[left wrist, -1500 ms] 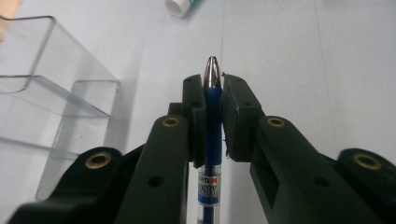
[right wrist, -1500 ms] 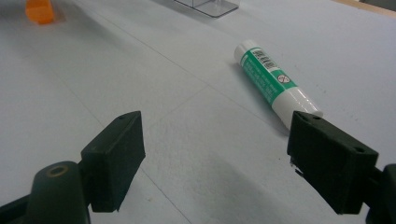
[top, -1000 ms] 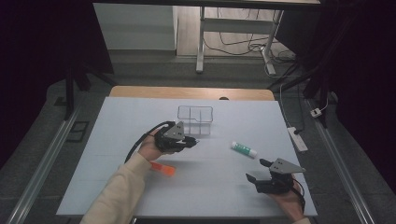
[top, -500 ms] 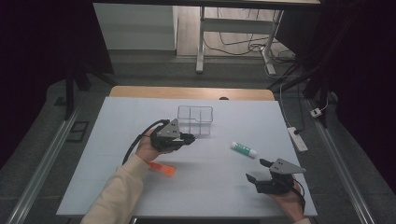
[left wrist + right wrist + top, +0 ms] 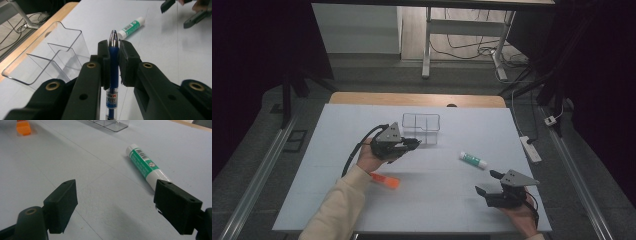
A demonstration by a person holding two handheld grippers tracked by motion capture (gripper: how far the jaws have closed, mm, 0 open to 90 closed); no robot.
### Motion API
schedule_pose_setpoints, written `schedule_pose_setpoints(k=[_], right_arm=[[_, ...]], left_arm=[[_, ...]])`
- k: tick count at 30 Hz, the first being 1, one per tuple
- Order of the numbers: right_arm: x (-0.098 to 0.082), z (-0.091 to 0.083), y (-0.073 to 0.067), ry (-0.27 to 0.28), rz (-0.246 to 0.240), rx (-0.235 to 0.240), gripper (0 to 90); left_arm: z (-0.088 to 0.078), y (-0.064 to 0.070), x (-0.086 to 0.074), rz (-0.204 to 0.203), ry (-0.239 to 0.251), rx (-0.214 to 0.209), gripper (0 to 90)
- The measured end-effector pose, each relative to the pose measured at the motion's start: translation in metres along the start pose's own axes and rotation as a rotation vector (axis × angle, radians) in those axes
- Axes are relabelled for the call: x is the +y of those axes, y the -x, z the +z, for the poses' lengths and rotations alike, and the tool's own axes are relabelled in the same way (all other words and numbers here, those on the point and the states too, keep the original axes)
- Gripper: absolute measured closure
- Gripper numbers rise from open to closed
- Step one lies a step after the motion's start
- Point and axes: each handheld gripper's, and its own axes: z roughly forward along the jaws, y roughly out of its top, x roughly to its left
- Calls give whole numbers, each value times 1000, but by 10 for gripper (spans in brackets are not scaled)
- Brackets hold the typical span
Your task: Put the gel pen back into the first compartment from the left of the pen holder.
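Blue pen (image 5: 113,60) is pinched between the fingers of the left gripper (image 5: 411,143), silver tip protruding, held just beside the clear two-compartment holder (image 5: 421,128) above the table (image 5: 337,120); right gripper (image 5: 488,183) is held with fingers spread wide, nothing between them, near the green-and-white glue stick (image 5: 145,164); orange item (image 5: 385,180) is seen lying by the left forearm.

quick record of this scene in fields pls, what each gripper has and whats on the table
left gripper: shut on a blue pen, metal tip forward, beside the clear organizer
right gripper: open, holding nothing, near the glue stick
glue stick: lying flat on the table, untouched
orange item: lying by the left forearm
organizer: two compartments, nothing seen inside
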Motion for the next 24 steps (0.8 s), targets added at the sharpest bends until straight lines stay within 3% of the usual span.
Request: schedule_pose_setpoints(k=[24], right_arm=[[1,-1,0,10,2,-11,184]], left_arm=[[-17,-4,6,-84,123,55,798]])
